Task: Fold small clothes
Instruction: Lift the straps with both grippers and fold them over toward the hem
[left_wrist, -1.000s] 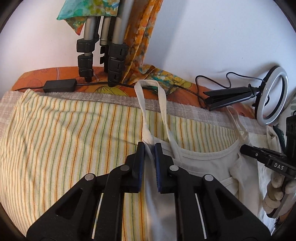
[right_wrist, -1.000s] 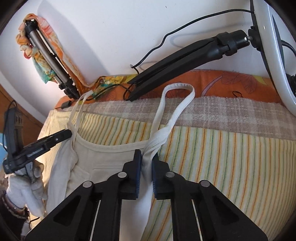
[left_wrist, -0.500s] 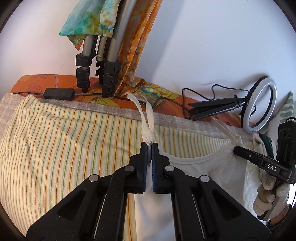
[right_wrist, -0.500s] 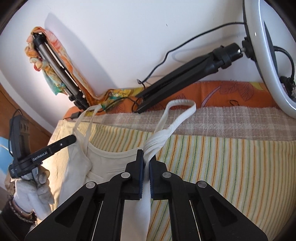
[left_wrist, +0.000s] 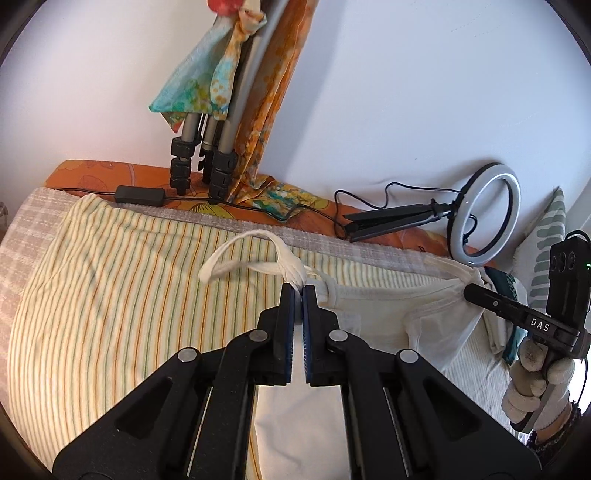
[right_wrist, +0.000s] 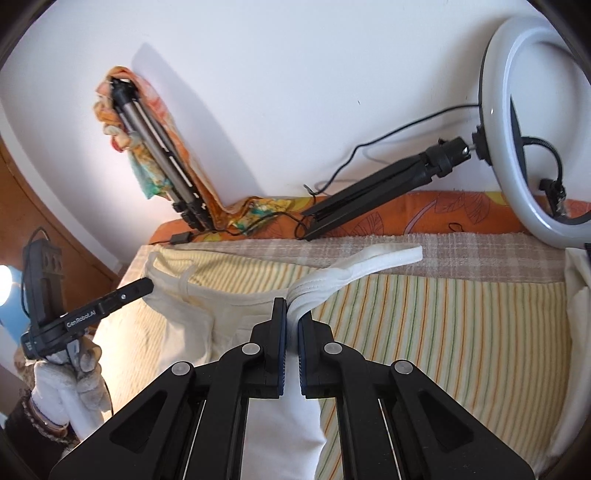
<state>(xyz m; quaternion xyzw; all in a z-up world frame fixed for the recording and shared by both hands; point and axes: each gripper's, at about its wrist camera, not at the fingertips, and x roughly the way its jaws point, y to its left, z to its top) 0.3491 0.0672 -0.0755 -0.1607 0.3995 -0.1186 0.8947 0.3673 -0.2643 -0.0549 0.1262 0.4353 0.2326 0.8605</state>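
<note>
- Left wrist view: the left tongs (left_wrist: 298, 290) were clamped tight on the bunched shoulder strap (left_wrist: 291, 267) of the cream tank top (left_wrist: 373, 325), and the loose loop of that strap flopped out toward ten o'clock over the striped sheet (left_wrist: 110, 295).
- The top's neckline ran off toward three o'clock, pulled fairly taut, to where the right tongs (left_wrist: 471, 290) bit into its other shoulder; a gloved hand (left_wrist: 532, 380) gripped that handle at four o'clock.
- The garment's body hung down from the neckline, dropping out of sight beneath the black arms at six o'clock.
- Up at twelve o'clock a folded tripod (left_wrist: 207, 155) leaned on the wall with a patterned cloth (left_wrist: 207, 81) draped over it; at two o'clock a ring light (left_wrist: 484, 221) lay on the bed's orange edge.
- Right wrist view: the right tongs (right_wrist: 291, 306) were pinched shut on the other strap (right_wrist: 347, 273), its flattened end stretching toward one o'clock above the sheet.
- At nine o'clock the left tongs (right_wrist: 146, 286) held the far shoulder, the gloved left hand (right_wrist: 70, 373) below them, and the cream fabric sagged between the two grips.
</note>
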